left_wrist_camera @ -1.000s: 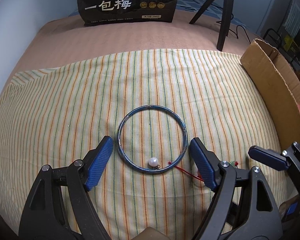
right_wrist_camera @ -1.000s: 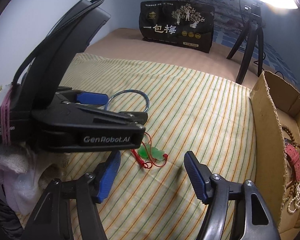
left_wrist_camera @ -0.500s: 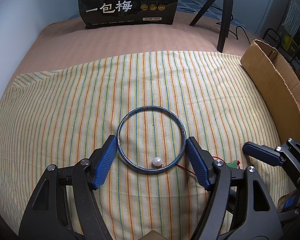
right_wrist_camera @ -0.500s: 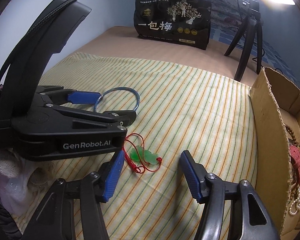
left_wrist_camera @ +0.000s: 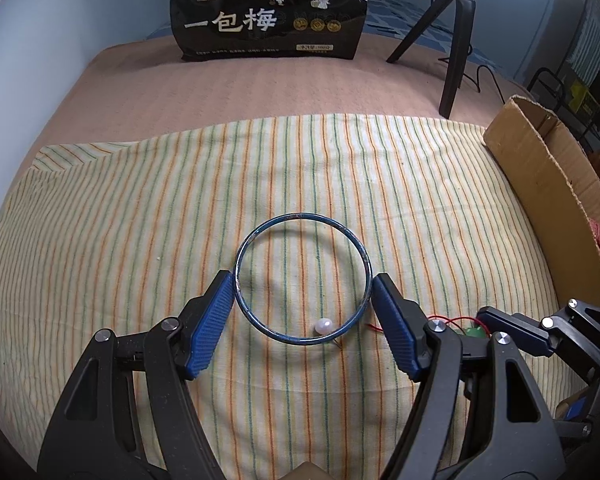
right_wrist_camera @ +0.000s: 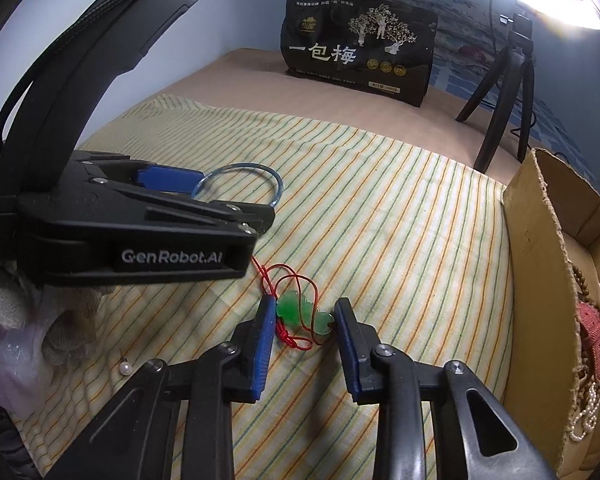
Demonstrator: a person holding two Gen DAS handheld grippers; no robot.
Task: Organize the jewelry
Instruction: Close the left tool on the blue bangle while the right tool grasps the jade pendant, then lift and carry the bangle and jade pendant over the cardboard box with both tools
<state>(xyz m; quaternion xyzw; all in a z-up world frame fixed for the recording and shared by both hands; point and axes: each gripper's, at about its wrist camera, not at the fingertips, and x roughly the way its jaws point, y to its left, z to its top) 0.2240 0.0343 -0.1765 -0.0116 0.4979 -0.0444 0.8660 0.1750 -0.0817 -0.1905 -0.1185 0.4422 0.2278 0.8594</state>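
Since a second ago the right gripper (right_wrist_camera: 302, 320) has narrowed around the green pendant (right_wrist_camera: 302, 312) on its red cord (right_wrist_camera: 296, 280), jaws closing with the stone between them, while the left gripper (left_wrist_camera: 302, 308) has crept forward, spread, pads flanking the blue bangle (left_wrist_camera: 302, 278) on the striped cloth (left_wrist_camera: 140, 220). Small, hard and glossy, the pendant looks light and slippery, so pinching its flat flanks seems wisest; the limp cord will trail. Rigid and thin, the bangle suits a squeeze across its rim, a loose pearl (left_wrist_camera: 323, 325) lying inside it.

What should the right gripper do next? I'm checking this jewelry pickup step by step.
Probably finish closing, then lift. The right gripper has its jaws closing around the green pendant on its red cord, still flat on the striped cloth; the cardboard box with other jewelry sits just right.
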